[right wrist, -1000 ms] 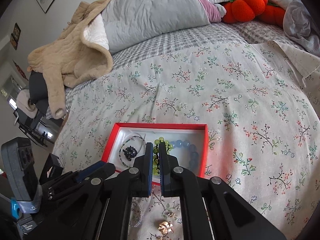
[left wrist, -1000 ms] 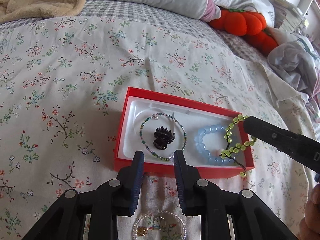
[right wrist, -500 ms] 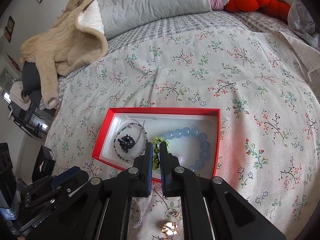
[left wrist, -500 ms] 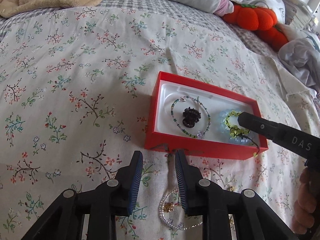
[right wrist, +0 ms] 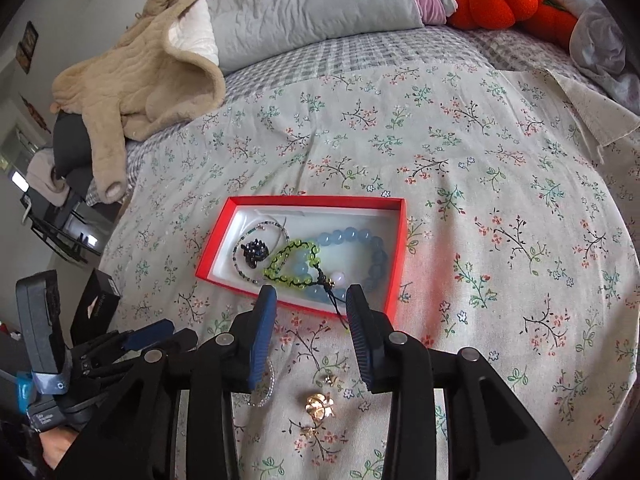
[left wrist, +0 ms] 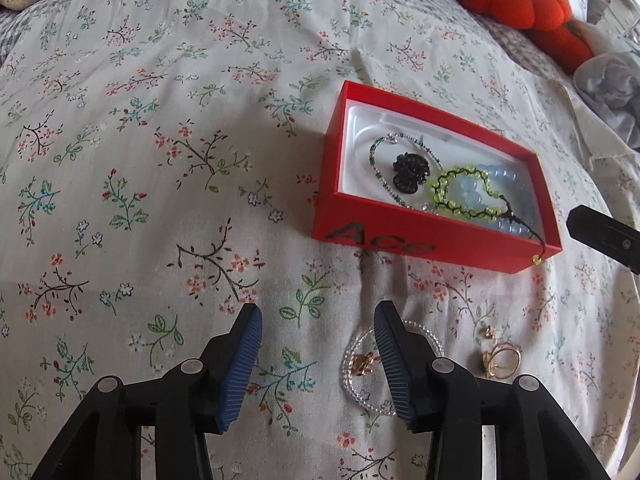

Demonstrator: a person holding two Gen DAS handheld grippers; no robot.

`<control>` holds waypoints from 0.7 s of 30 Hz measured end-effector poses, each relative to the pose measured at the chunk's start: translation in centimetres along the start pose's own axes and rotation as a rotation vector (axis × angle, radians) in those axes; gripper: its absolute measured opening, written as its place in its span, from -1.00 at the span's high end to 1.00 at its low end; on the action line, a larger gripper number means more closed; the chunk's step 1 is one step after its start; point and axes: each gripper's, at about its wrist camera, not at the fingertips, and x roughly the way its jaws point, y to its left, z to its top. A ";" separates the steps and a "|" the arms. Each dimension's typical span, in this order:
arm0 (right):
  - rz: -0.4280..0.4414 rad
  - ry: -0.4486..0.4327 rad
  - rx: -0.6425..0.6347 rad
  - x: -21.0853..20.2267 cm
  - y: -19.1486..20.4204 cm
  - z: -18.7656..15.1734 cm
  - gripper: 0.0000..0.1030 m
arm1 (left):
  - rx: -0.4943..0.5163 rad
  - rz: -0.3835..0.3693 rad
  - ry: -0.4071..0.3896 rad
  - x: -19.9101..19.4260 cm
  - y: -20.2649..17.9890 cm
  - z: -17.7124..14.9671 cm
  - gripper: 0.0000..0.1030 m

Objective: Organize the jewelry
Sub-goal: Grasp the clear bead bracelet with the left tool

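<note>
Four pcs are boxed in red cardboard box (right wrist: 394,258); clear bead bracelet (left wrist: 352,364), gold rings (left wrist: 500,358) are left. Both claws (left wrist: 318,364) (right wrist: 311,334) have just been released, nothing between.

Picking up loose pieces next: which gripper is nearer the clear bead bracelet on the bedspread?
Left. The left gripper hovers directly over the clear bead bracelet, one finger overlapping it; the right gripper sits beside it, nearer the red box.

Red box (right wrist: 394,264) holds beaded bracelets (right wrist: 352,240); gold rings (left wrist: 500,362), perhaps earrings, lie outside.
</note>
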 end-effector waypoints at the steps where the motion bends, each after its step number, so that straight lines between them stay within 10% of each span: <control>1: -0.002 0.008 -0.007 -0.1 0.1 -0.3 0.26 | 0.000 0.001 0.006 0.0 0.1 -0.1 0.00; 21: -0.085 0.193 -0.004 1.5 -2.1 -5.2 -0.02 | 0.013 -0.005 0.147 2.0 -0.8 -3.1 -0.29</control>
